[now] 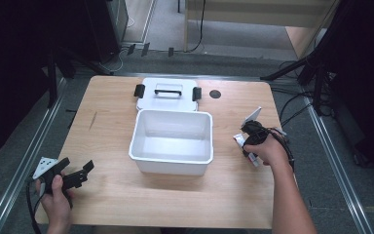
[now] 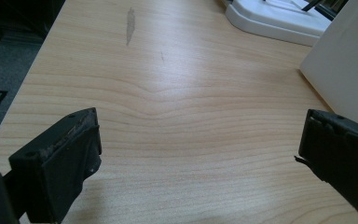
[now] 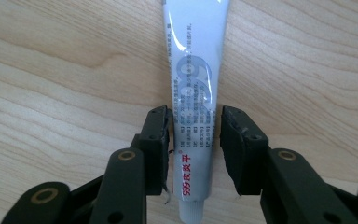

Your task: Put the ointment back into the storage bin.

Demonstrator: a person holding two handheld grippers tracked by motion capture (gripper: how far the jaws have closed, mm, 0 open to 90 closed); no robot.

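- Two grippers are at work here, and your right gripper point(image 3: 195, 154) is the busy one: its jaws sit on both sides of a thin white tube point(image 3: 195, 93) with blue print.
- In the right gripper view the jaws touch the tube's sides or are very close to them. I judge they grip it, but look for a tiny gap before you trust it.
- You see the tube lying long and straight on the wooden table point(image 1: 112, 122), with its cap end near you, between the jaws.
- Squeeze softly. A tube like this is squishy, so a hard pinch may bend it or push the paste out.
- Your grip is near the cap end, so the long end may droop when you lift. Lift slowly and keep it level.
- From above, your right gripper point(image 1: 250, 135) is to the right of the white box point(image 1: 171, 161), near it but not touching.
- I think the next move is to carry the tube left, up over the rim, and lower it inside before you let go.
- Look inside the box: it is open and I see nothing in it.
- Its white lid point(image 1: 168, 92), with a handle and two dark clips, lies flat just behind the box.
- Your left gripper point(image 1: 78, 176) waits at the near left corner, jaws wide apart, holding nothing.
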